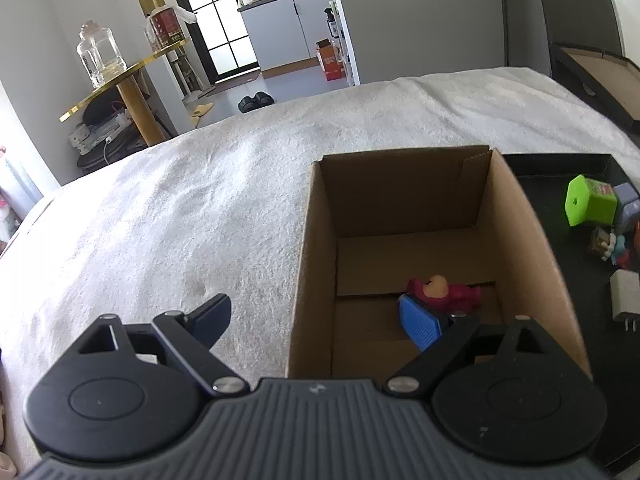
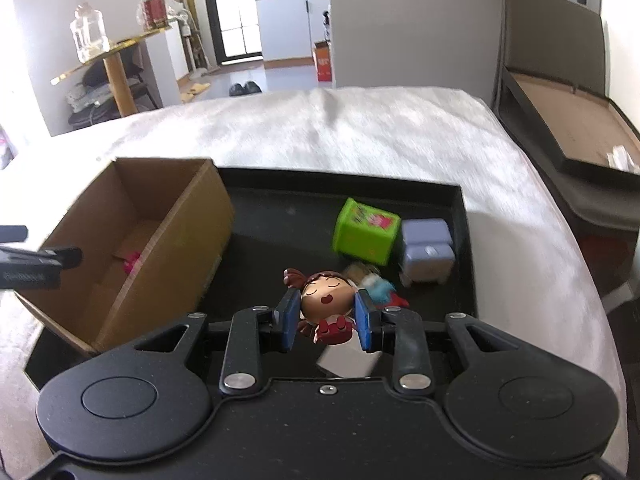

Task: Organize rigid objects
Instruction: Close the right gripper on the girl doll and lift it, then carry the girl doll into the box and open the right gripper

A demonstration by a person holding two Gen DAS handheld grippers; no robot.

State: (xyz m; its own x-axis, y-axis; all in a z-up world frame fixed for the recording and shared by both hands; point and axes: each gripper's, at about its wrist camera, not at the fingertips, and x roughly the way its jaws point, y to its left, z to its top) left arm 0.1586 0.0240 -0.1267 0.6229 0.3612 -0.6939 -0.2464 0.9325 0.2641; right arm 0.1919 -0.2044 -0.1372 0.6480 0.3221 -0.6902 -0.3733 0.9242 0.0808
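Your right gripper (image 2: 327, 314) has its blue-padded fingers (image 2: 290, 314) clamped on the head of a small brown-haired doll figurine (image 2: 326, 300), held above the near part of the black tray (image 2: 280, 216). Your left gripper (image 1: 320, 320) hangs with fingers spread wide apart over the near left wall of the open brown cardboard box (image 1: 516, 232), where a pink plush toy (image 1: 444, 290) lies. A lime-green cube (image 2: 366, 232) sits far right in the tray.

Our right gripper (image 2: 327, 317) has its blue pads (image 2: 289, 319) pressed against either side of a doll's head. Our left gripper (image 1: 320, 320) is spread wide, one finger (image 1: 212, 317) left, the other right.
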